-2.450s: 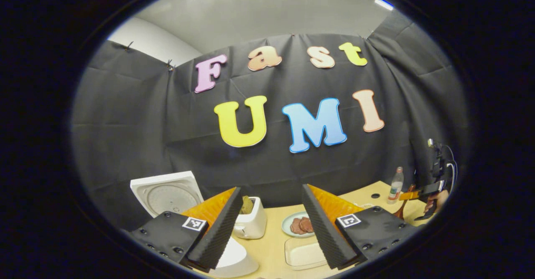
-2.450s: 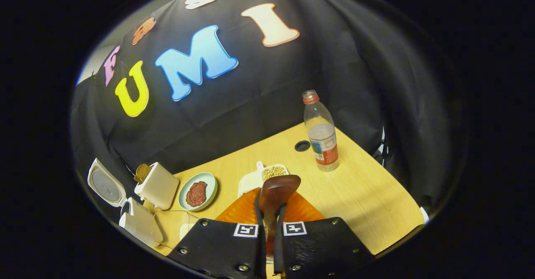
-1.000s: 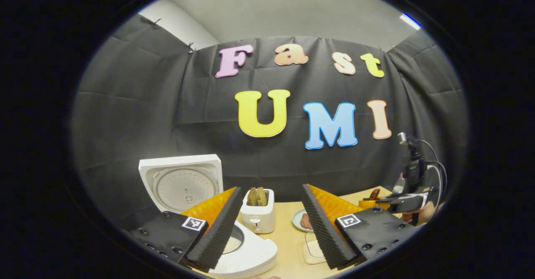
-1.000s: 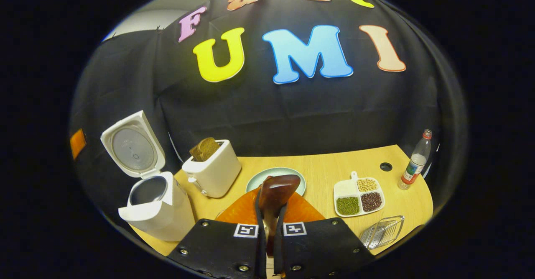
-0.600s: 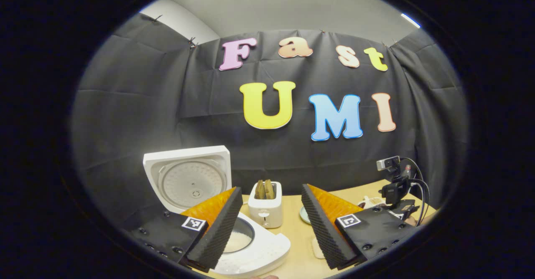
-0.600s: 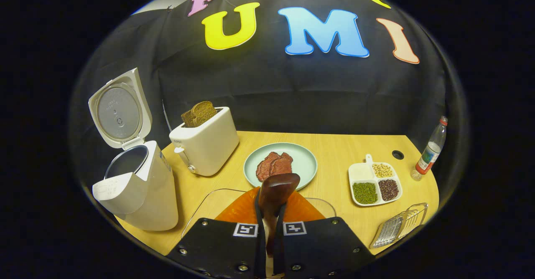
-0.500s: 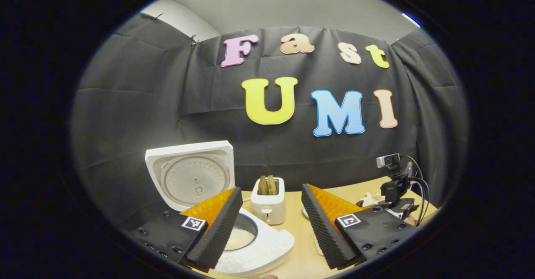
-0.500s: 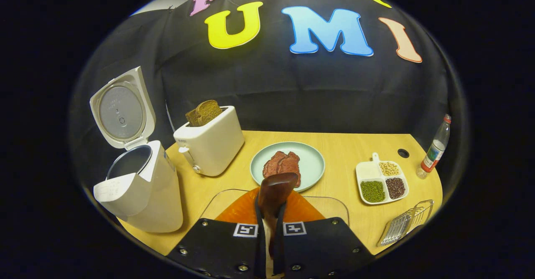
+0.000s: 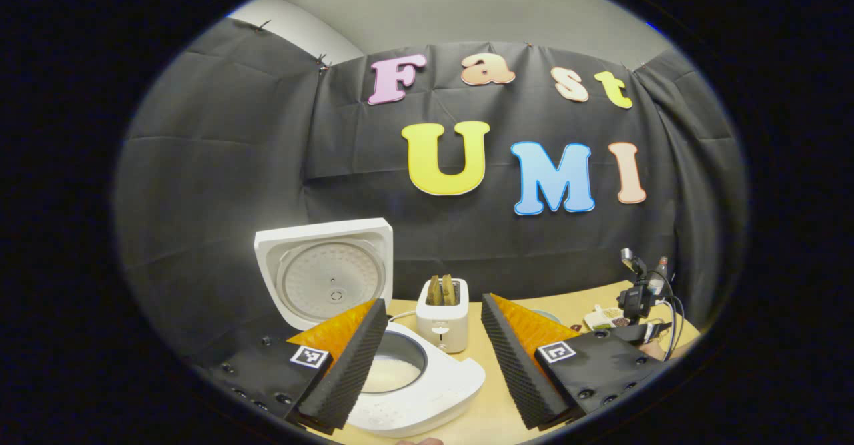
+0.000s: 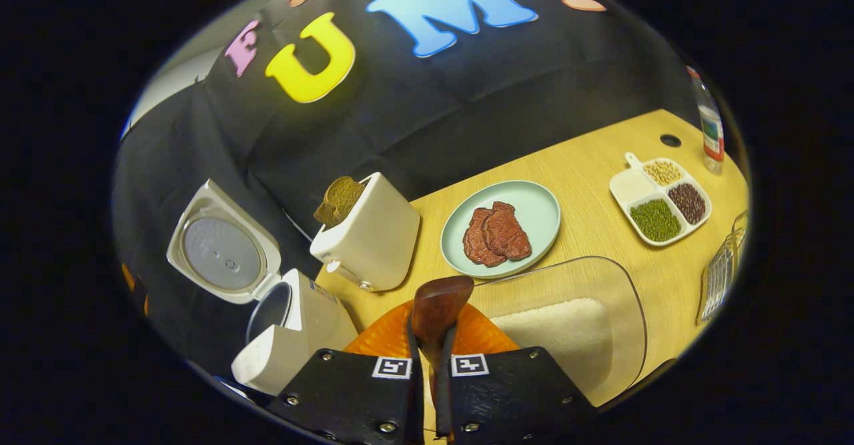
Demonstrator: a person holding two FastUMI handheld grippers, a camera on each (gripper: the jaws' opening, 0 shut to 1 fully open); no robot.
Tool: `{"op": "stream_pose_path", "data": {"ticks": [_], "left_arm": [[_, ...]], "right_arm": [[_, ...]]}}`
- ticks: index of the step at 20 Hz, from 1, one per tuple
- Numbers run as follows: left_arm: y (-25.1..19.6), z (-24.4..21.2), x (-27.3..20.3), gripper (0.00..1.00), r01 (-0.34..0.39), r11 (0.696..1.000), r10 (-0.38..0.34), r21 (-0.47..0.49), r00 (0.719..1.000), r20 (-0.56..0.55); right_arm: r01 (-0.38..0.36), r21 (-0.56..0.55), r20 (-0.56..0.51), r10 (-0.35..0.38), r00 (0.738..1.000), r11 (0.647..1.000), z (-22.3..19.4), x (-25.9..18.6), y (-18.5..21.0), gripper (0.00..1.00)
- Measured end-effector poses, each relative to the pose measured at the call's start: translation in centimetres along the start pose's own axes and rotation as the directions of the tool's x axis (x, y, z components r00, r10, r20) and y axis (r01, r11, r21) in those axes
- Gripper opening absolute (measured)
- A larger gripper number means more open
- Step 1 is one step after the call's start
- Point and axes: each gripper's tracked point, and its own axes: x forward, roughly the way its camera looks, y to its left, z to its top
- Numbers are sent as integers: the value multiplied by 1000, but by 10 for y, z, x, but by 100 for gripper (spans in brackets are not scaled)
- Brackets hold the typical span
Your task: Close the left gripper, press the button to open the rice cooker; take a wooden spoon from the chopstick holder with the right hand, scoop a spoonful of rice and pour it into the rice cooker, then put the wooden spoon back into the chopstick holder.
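The wooden table point(image 10: 587, 231) is seen in both views, set against the black cloth wall. At its left end the rice cooker point(image 9: 427, 391) is stood with its lid point(image 9: 327, 271) raised upright, and white rice is seen in its pot. A white toaster point(image 10: 370, 241) with bread in it is placed just beside the cooker. A clear container point(image 10: 574, 325) of rice is laid near the table's front edge, directly ahead of the right gripper point(image 10: 430, 358). Behind it a pale green plate point(image 10: 540, 208) of meat is set, and farther right a divided dish point(image 10: 630, 188) of beans. The left gripper point(image 9: 430, 345) is held with its fingers spread wide, nothing between them. The wooden spoon point(image 10: 437, 308) is clamped between the right gripper's fingers, bowl end forward.
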Motion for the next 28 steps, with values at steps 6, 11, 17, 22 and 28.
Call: {"op": "stream_pose_path", "data": {"ticks": [6,11,17,22,28], "left_arm": [[-7,14,0,98,13,1000,-13,2,999,32],[-18,19,4,96,32,999,-31,-11,998,50],[-16,17,1,98,36,999,-36,1,997,61],[4,10,0,100,19,1000,-19,-11,998,53],[38,3,-4,98,-15,1000,15,-12,999,52]], "right_arm": [[-64,225,117,38,992,972,57,-41,-26,7],[-148,259,211,94,973,954,95,-77,-18,7],[-269,304,288,181,940,914,130,-112,19,7],[-328,281,312,237,920,902,144,-126,60,7],[-402,249,312,320,895,881,146,-125,120,7]]}}
